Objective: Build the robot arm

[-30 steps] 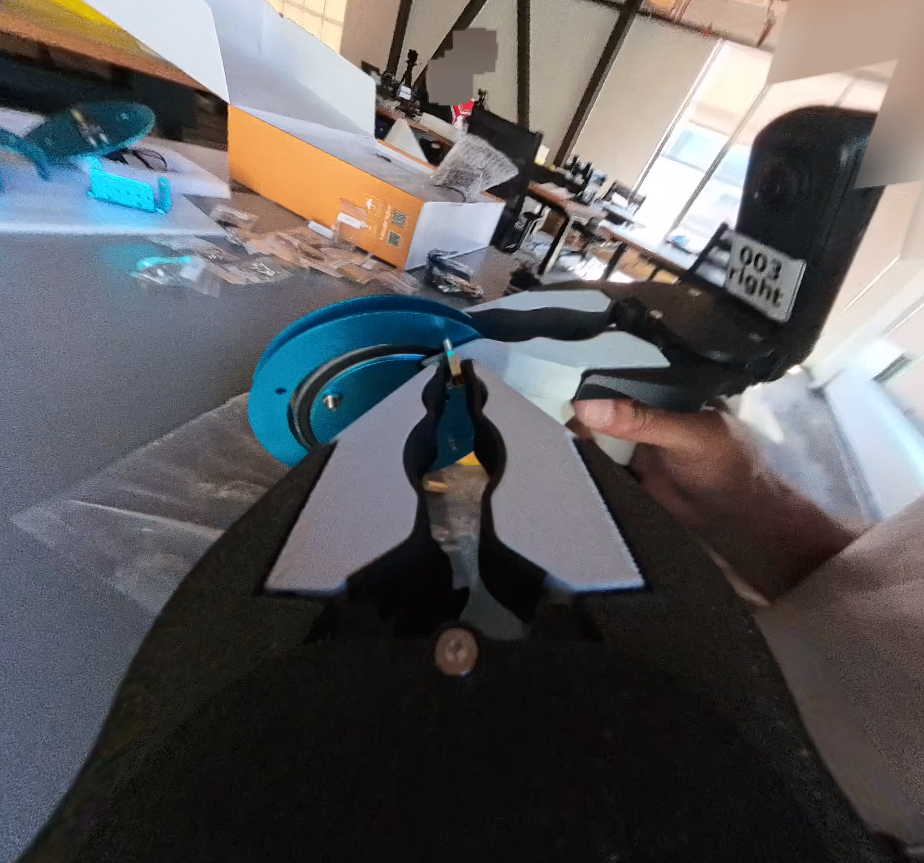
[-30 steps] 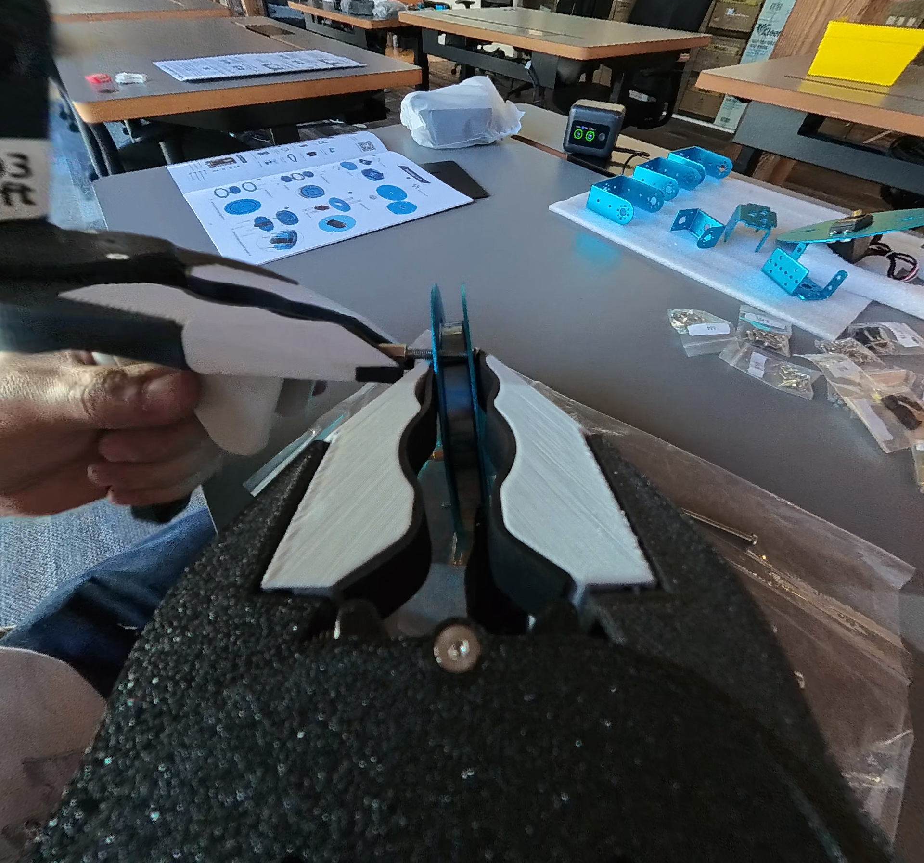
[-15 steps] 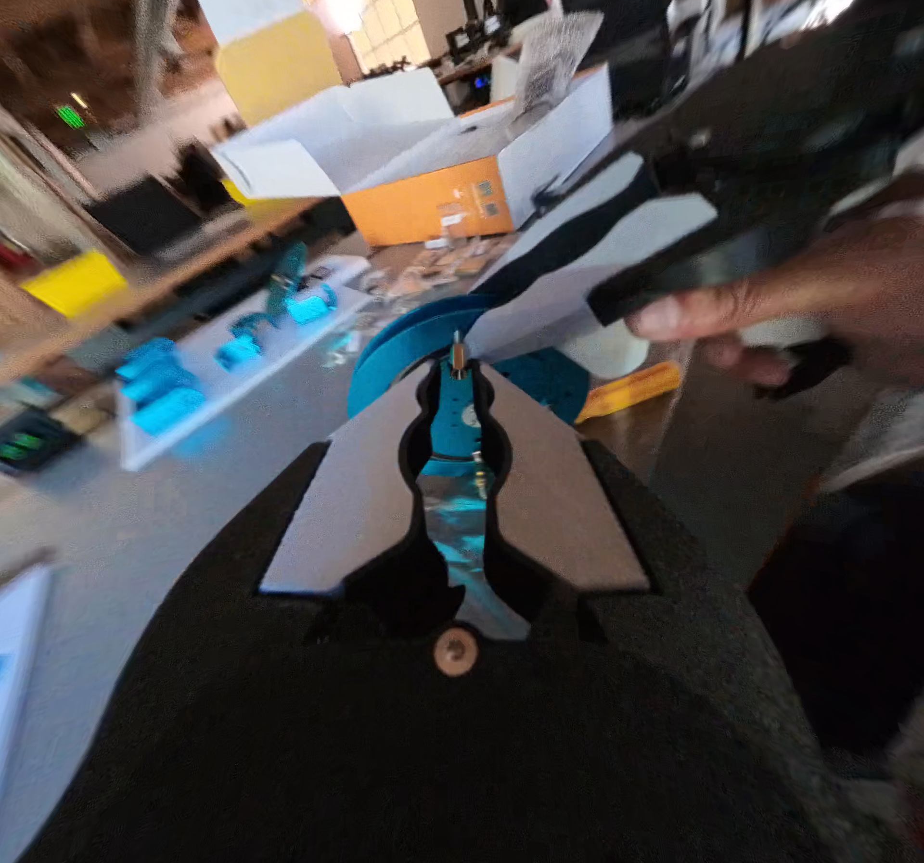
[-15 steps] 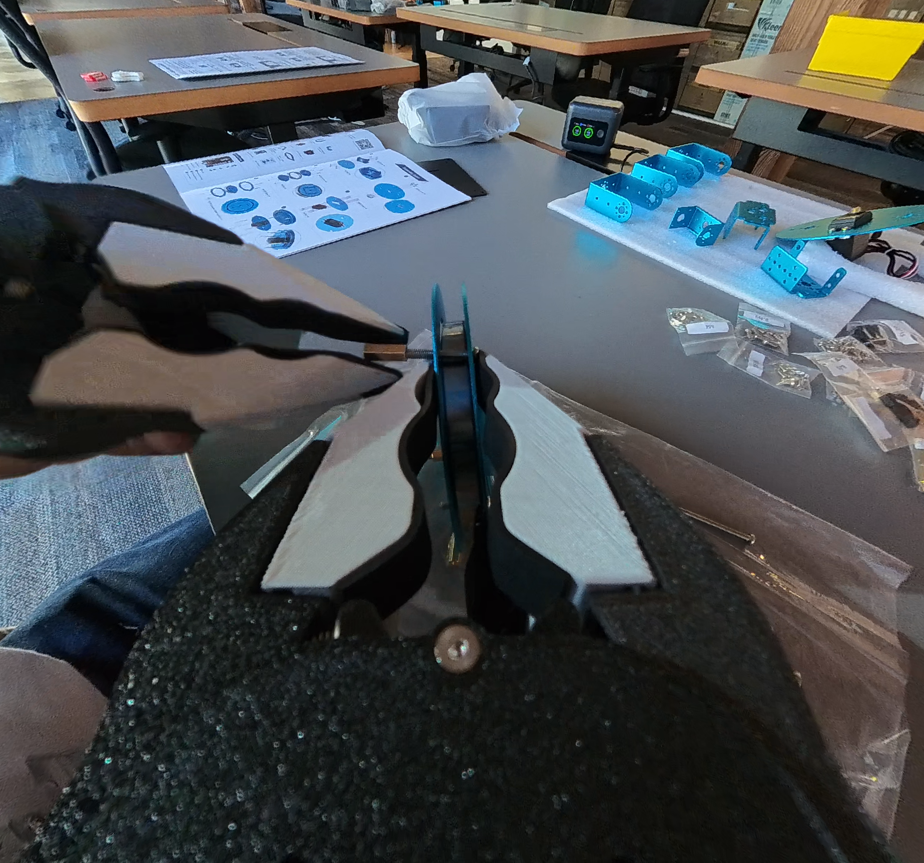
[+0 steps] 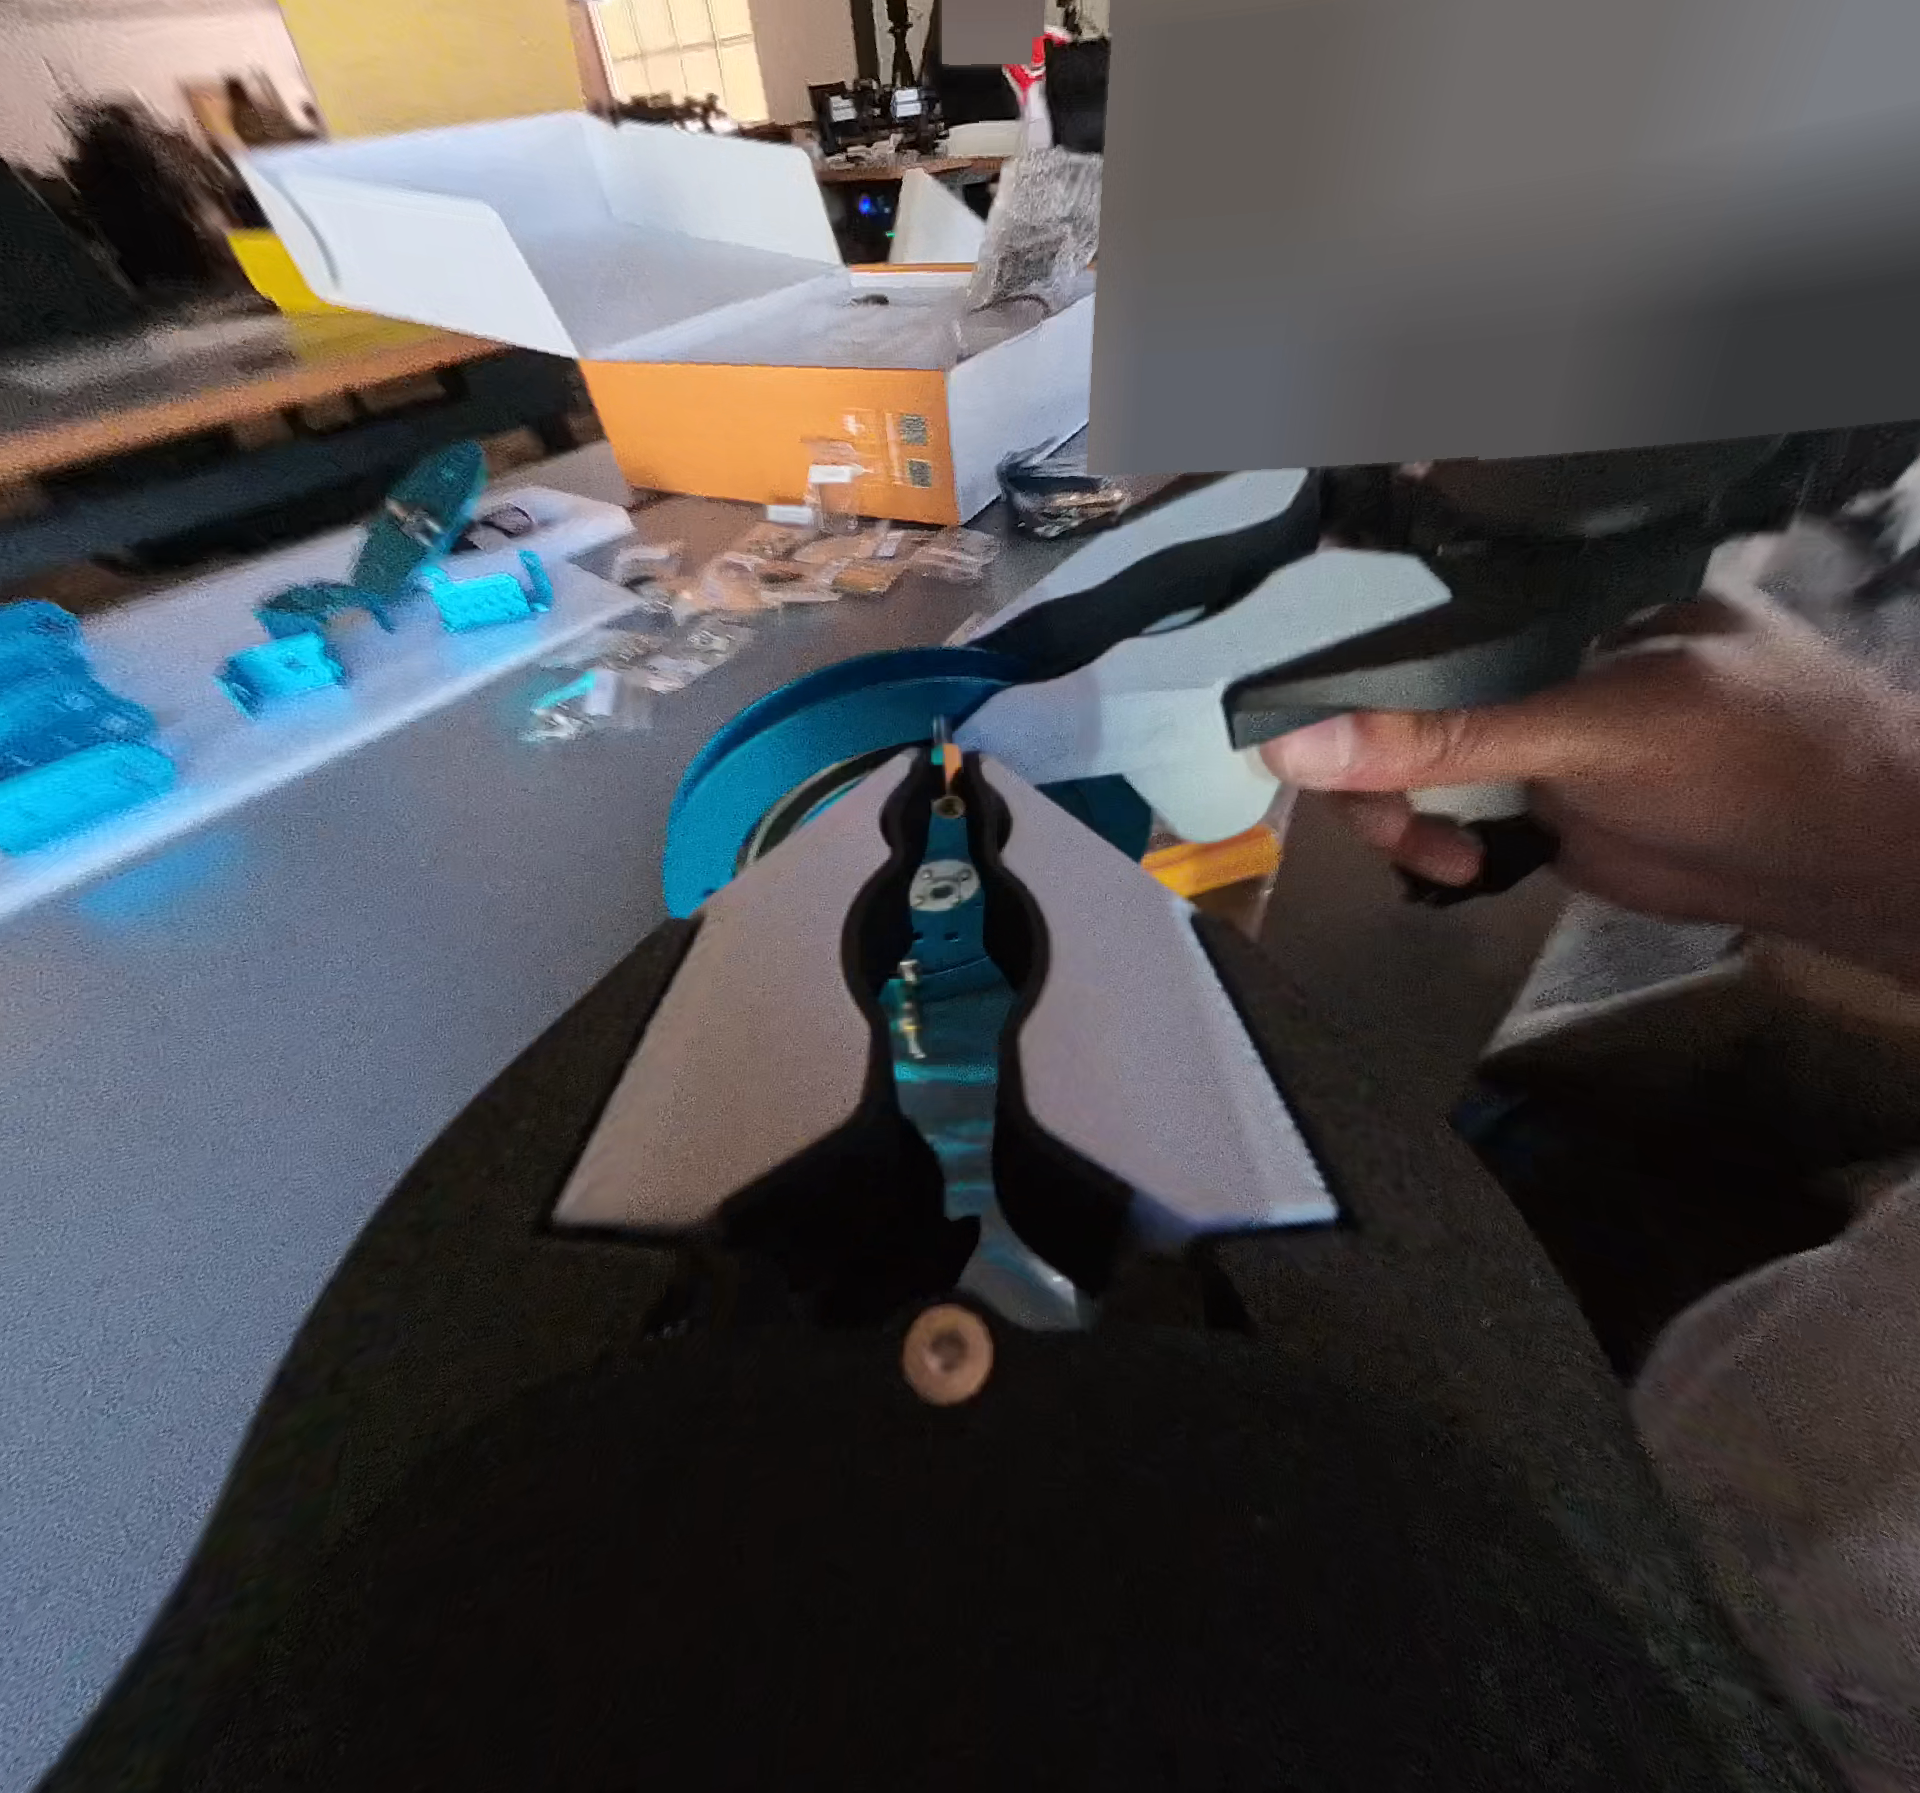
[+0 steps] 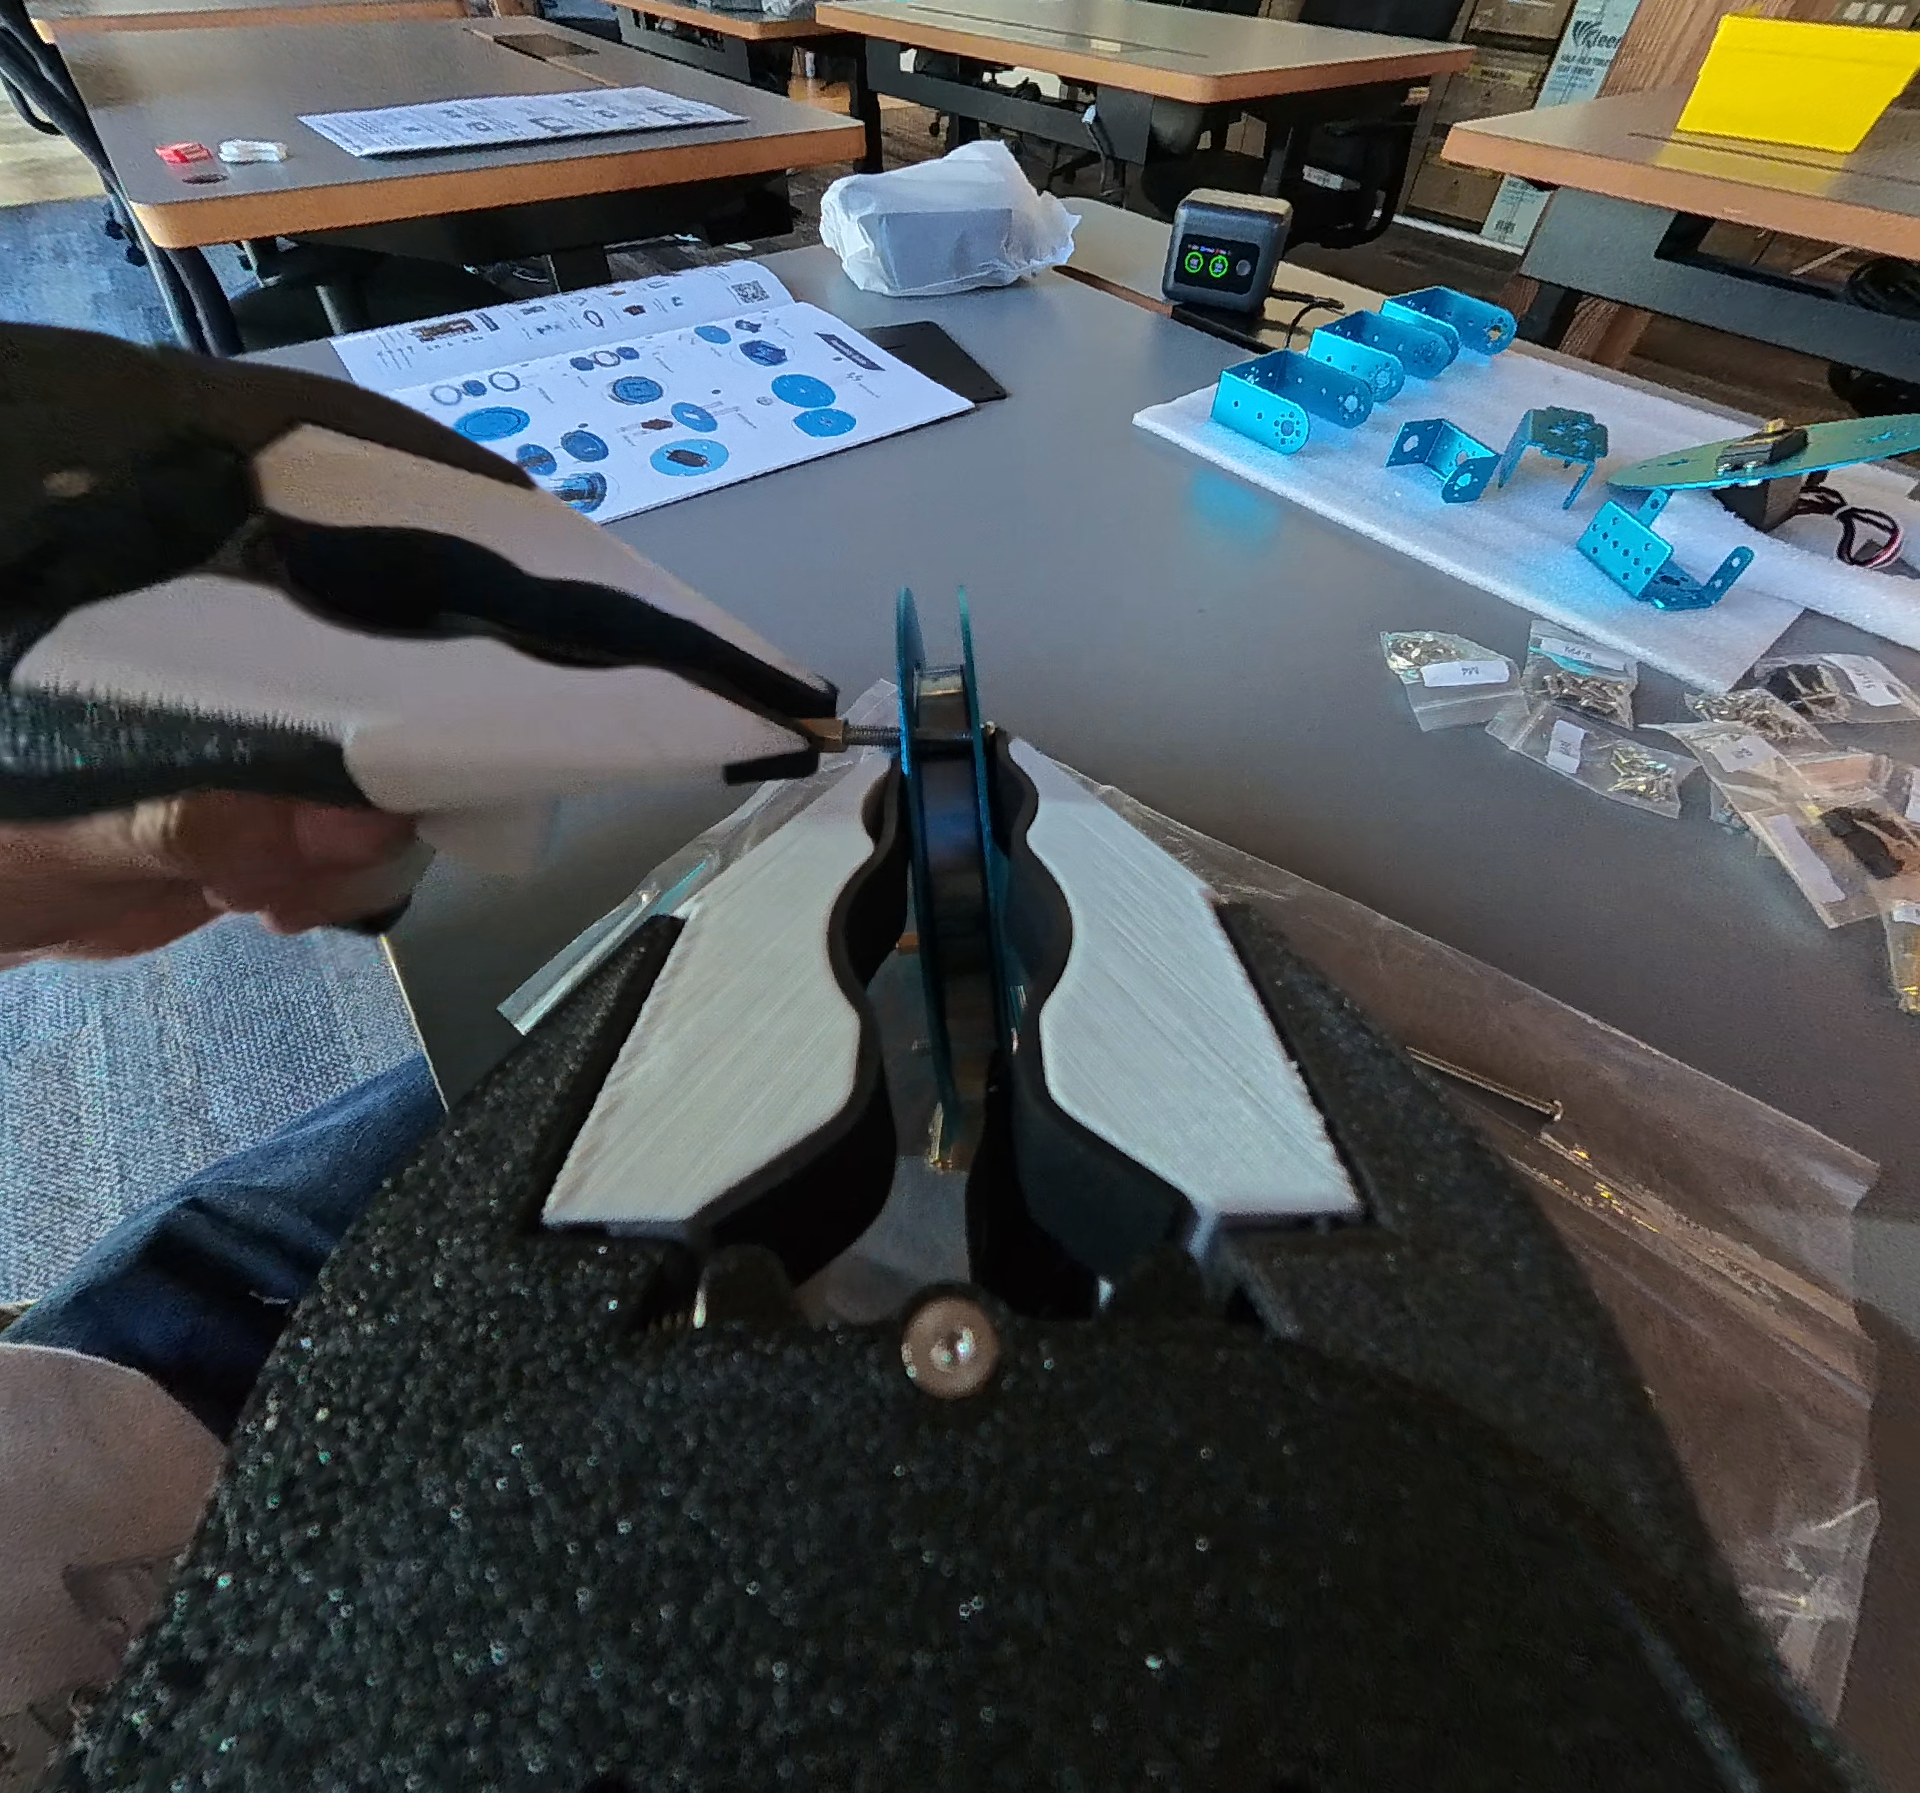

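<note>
Blue anodised metal makes the round assembly of two thin discs with a black part between them; it stands on edge, and the right claw is closed on it, one finger on each side. In the left wrist view the same round assembly shows its flat face.

The left claw comes from the left and pinches one small brass standoff with a threaded end. The thread points at the nearer blue disc and its tip is just beside it; I cannot tell if it touches. In the left wrist view the left claw is almost closed around this standoff, and the right claw is seen from the side with a hand on its handle.

Both claws are above a clear plastic bag lying on the grey desk.

Farther on the desk lies one open instruction booklet and one white wrapped bundle. One small black device with two green lights stands near it. On a white foam sheet I count six blue metal brackets and one long blue plate. Several small bags of screws lie beside the sheet. One orange and white open box stands behind.
</note>
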